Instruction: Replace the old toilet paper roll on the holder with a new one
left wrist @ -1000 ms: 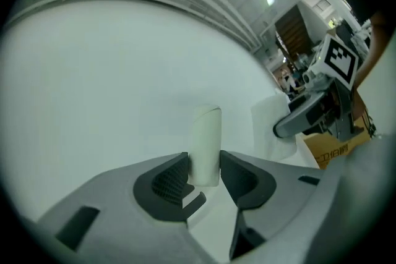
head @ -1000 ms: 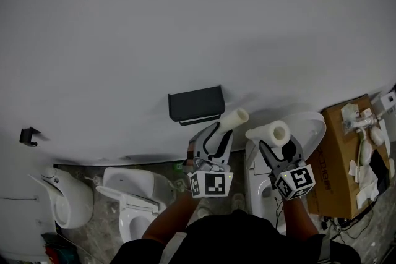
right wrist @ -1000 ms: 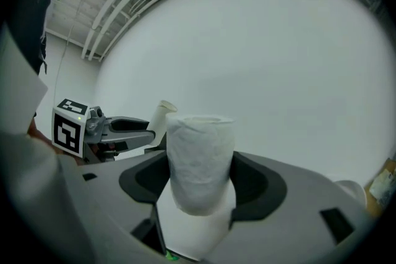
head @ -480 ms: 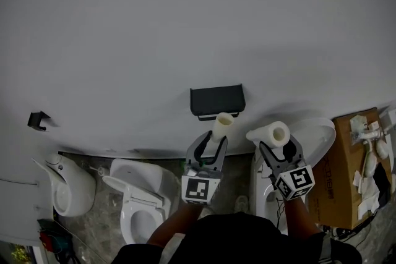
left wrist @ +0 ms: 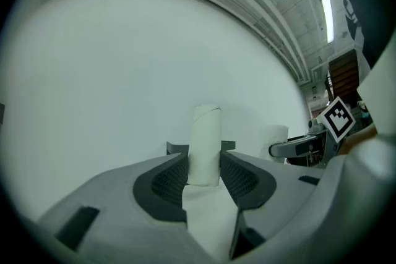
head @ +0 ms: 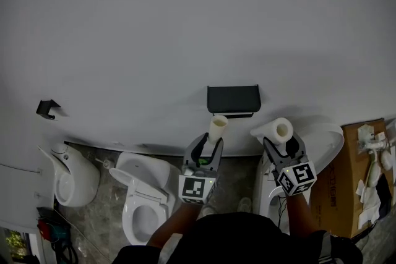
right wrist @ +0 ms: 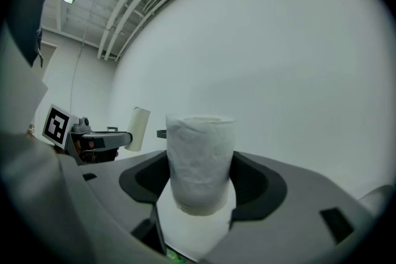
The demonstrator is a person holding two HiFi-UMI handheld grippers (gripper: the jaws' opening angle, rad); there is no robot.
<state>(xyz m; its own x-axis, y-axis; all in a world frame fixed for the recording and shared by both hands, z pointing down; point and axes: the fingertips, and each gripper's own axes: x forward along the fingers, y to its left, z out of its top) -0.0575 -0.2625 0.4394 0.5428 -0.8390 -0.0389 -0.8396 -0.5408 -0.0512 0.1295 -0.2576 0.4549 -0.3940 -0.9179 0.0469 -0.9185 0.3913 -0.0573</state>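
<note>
The left gripper is clamped on a bare cardboard tube. Its two jaws press the tube's near end from either side, and the rest of the tube juts out past the jaw tips toward the wall. Just to the right and at about the same height, the right gripper is closed on a full white toilet paper roll. The jaws stand wide around its thick body, with the pads against its flanks and the hollow core showing at the far end. Each gripper carries its marker cube on the near side, above the dark sleeves of the person holding them. The two grippers are apart and the tube and the roll do not touch.

Below and to the left of the left gripper, a white toilet stands on the mottled grey floor with its seat facing up. A second toilet sits under the right gripper with its lid raised. A cardboard box littered with white scraps lies at the far right.

Beyond the tube's tip, the black holder is fixed to the plain white wall. It hangs between the two grippers and slightly above them, with no roll visible on it. The tube ends just short of its underside. Far to the left, a small black bracket is mounted on the same wall
</note>
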